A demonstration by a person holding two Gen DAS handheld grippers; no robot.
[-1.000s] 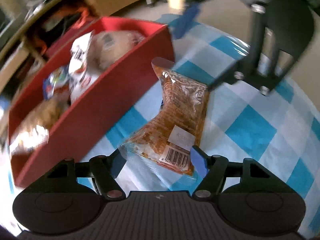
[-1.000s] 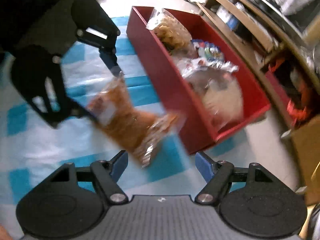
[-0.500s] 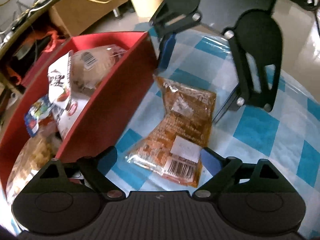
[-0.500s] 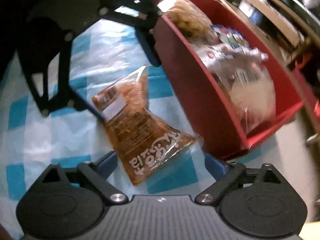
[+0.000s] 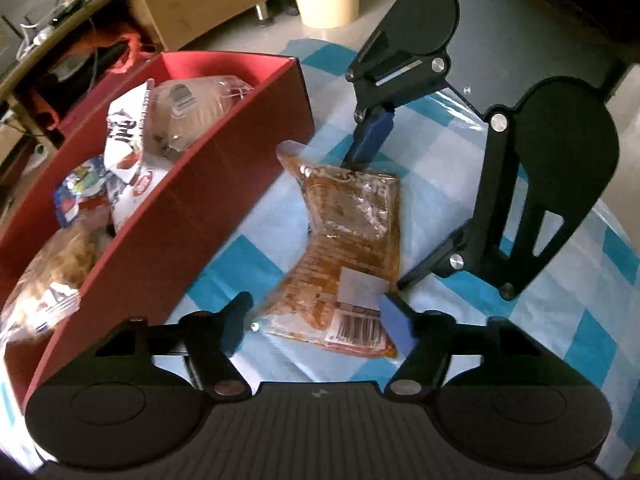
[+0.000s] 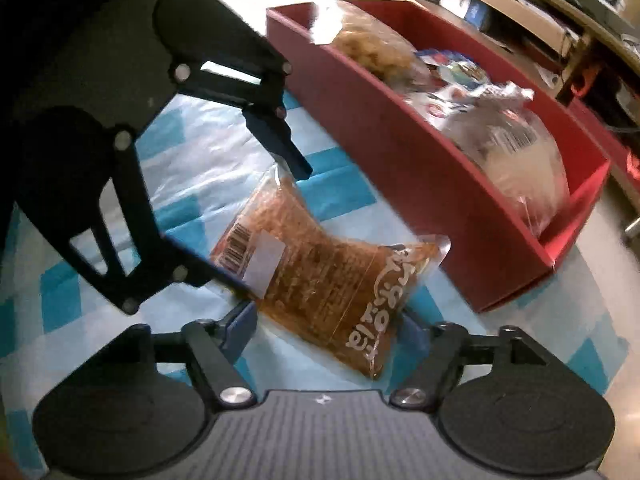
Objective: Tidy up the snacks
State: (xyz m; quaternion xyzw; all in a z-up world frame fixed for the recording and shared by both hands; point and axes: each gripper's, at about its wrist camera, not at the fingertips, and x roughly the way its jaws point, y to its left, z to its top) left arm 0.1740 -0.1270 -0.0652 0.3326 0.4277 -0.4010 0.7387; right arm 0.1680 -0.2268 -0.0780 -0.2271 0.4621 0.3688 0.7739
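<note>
the orange snack packet [image 5: 352,248] is lying flat on the blue checked tablecloth [image 5: 500,320], just beside the long outer wall of the red box [image 5: 224,200], not yet inside it. the box is already holding other snack bags [image 5: 176,120], so this packet looks like the next one meant to go in.

the left gripper [image 5: 316,326] is coming in at the packet's barcode end, away from the box's far corner, with its jaws closing around that end. its blue pads are sitting at the packet's edges, but i cannot tell that they are pressing yet. the right gripper [image 6: 328,330] is doing the same at the opposite, printed end, nearer the box's open corner, jaws closing with the packet between them.

taking both ends probably keeps the limp, pinched-in packet from sagging while it is being lifted over the box wall.
</note>
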